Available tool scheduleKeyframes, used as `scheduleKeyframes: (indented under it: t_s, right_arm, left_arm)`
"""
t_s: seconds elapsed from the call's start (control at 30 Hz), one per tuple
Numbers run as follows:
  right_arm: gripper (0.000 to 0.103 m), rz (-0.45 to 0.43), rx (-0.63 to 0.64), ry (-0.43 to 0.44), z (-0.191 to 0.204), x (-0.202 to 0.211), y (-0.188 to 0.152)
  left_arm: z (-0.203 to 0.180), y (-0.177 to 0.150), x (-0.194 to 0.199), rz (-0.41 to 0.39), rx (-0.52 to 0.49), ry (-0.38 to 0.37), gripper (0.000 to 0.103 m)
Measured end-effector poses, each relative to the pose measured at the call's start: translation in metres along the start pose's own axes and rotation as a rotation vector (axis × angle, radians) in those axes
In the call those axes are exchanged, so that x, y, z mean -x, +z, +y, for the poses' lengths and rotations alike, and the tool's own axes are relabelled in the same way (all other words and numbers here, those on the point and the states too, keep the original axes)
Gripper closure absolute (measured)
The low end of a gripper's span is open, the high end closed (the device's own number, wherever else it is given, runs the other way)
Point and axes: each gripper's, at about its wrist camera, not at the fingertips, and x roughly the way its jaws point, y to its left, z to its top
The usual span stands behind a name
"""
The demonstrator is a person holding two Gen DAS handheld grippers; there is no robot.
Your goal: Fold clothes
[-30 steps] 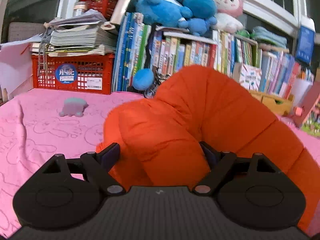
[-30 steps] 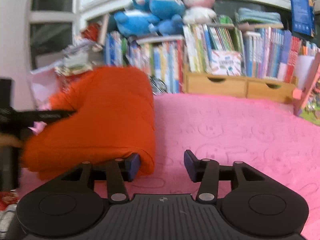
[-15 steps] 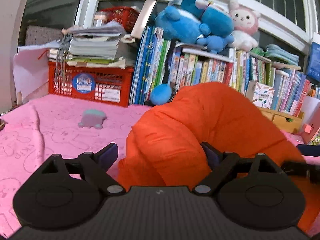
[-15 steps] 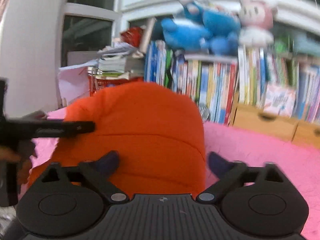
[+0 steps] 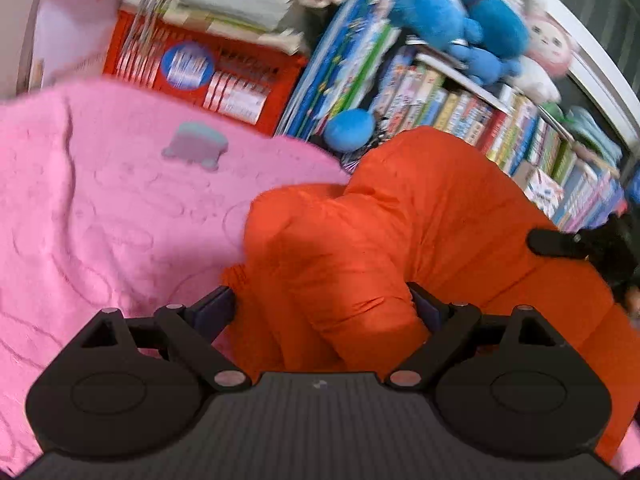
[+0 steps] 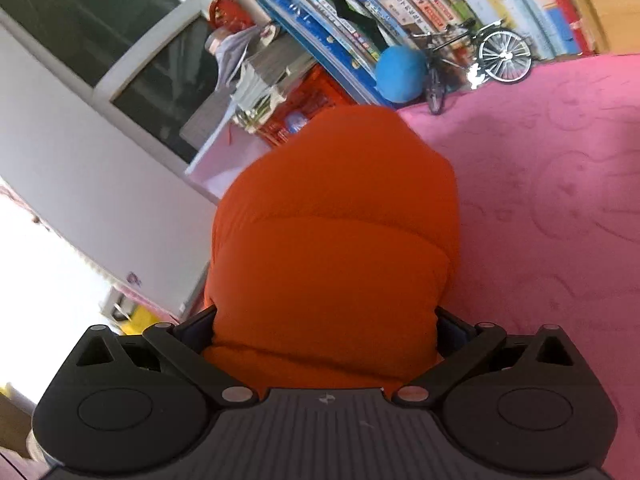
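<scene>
The puffy orange jacket (image 5: 420, 232) is bunched up on the pink bed (image 5: 100, 208) near the books. Both tools, left (image 5: 324, 308) and right (image 6: 326, 326), are spread wide around fat folds. Slippery padding could easily be squeezed out, and the fold springs open.

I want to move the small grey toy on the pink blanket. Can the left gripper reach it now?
Probably not directly. The left gripper has the orange jacket bulging between its fingers. The grey toy lies apart on bare pink blanket, so the path looks free once the jacket is cleared.
</scene>
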Motion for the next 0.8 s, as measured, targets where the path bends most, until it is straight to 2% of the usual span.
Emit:
scheduleKeyframes:
  t_s: [0.07,0.13,0.2,0.33,0.43,0.53,0.6,0.67,0.77,0.8]
  right_arm:
    - [0.002,0.004,-0.026,-0.003,-0.003,-0.01,-0.002]
    - [0.013,-0.049,0.046,-0.036,0.004,-0.003,-0.012]
    - [0.024,-0.112,0.006,-0.054,-0.002,0.016,-0.025]
    - [0.025,-0.244,-0.108,-0.084,-0.023,0.057,-0.05]
    - [0.024,-0.356,-0.238,-0.092,-0.052,0.091,-0.066]
    - [0.018,-0.43,-0.305,-0.116,-0.072,0.12,-0.079]
    - [0.016,-0.445,-0.316,-0.114,-0.078,0.131,-0.084]
    - [0.01,-0.451,-0.296,-0.137,-0.076,0.141,-0.088]
    - [0.008,-0.484,-0.232,-0.2,-0.064,0.154,-0.091]
    - [0.008,-0.504,-0.164,-0.273,-0.051,0.159,-0.096]
  left_arm:
    - [0.008,0.005,-0.008,0.022,0.037,-0.011,0.011]
    - [0.0,0.013,-0.018,0.045,-0.021,-0.007,0.011]
    - [-0.017,0.02,-0.035,0.067,-0.096,-0.026,0.011]
    - [-0.073,0.037,-0.079,0.11,-0.262,-0.115,0.011]
    - [-0.115,0.038,-0.105,0.147,-0.325,-0.187,0.011]
    - [-0.146,0.026,-0.103,0.126,-0.381,-0.199,0.011]
    - [-0.155,0.017,-0.087,0.075,-0.428,-0.172,0.011]
    - [-0.158,0.011,-0.073,0.03,-0.475,-0.134,0.011]
    - [-0.158,0.012,-0.045,-0.034,-0.519,-0.073,0.012]
    - [-0.159,0.013,-0.037,-0.062,-0.533,-0.062,0.012]
